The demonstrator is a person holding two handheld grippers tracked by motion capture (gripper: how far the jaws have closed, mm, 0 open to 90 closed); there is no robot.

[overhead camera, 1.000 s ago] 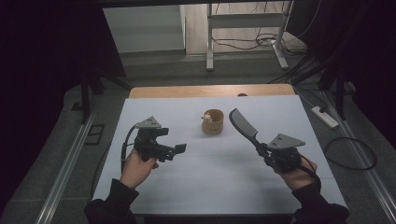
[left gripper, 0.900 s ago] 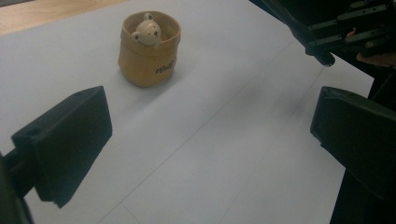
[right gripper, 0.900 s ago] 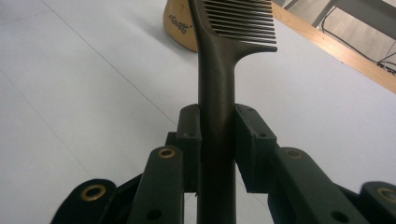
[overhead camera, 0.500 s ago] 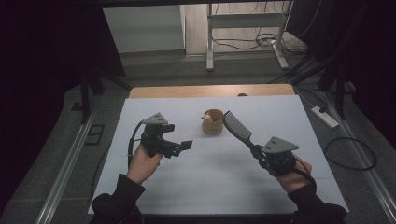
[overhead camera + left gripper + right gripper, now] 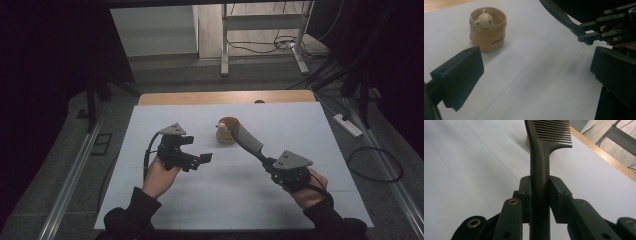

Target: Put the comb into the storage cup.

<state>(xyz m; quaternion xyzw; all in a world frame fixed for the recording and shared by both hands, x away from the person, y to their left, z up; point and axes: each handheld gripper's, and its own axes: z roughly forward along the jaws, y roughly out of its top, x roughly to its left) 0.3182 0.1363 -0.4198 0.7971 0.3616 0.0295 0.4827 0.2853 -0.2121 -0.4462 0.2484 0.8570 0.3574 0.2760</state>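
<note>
1. The right gripper (image 5: 264, 159) is gripping a dark comb (image 5: 246, 140) by its handle; in the right gripper view its two fingers (image 5: 525, 192) are pressing on both sides of the handle (image 5: 539, 170), so they are closed only as far as the handle is allowing.
2. The comb is reaching forward and upward beyond these fingers, and its toothed end (image 5: 552, 131) is lying farthest from them.
3. In the high view the far end of the comb is hanging just beside a small tan pouch (image 5: 226, 131), at the side of the pouch that is turned to the right gripper; I cannot tell if they are touching.
4. The left gripper (image 5: 200, 159) is holding nothing: in the left gripper view its fingers (image 5: 461, 75) are standing wide apart, with only the white counter (image 5: 529, 82) between them.
5. The pouch (image 5: 487, 28) is standing upright on the counter ahead of the left fingers, nearer to the left one of the two in that view, and well apart from both.
6. A small bear figure (image 5: 484, 20) is sitting inside the pouch, and its head is looking out over the rim.
7. The right gripper with the comb is also showing ahead of the left fingers, on the side opposite to the pouch.
</note>
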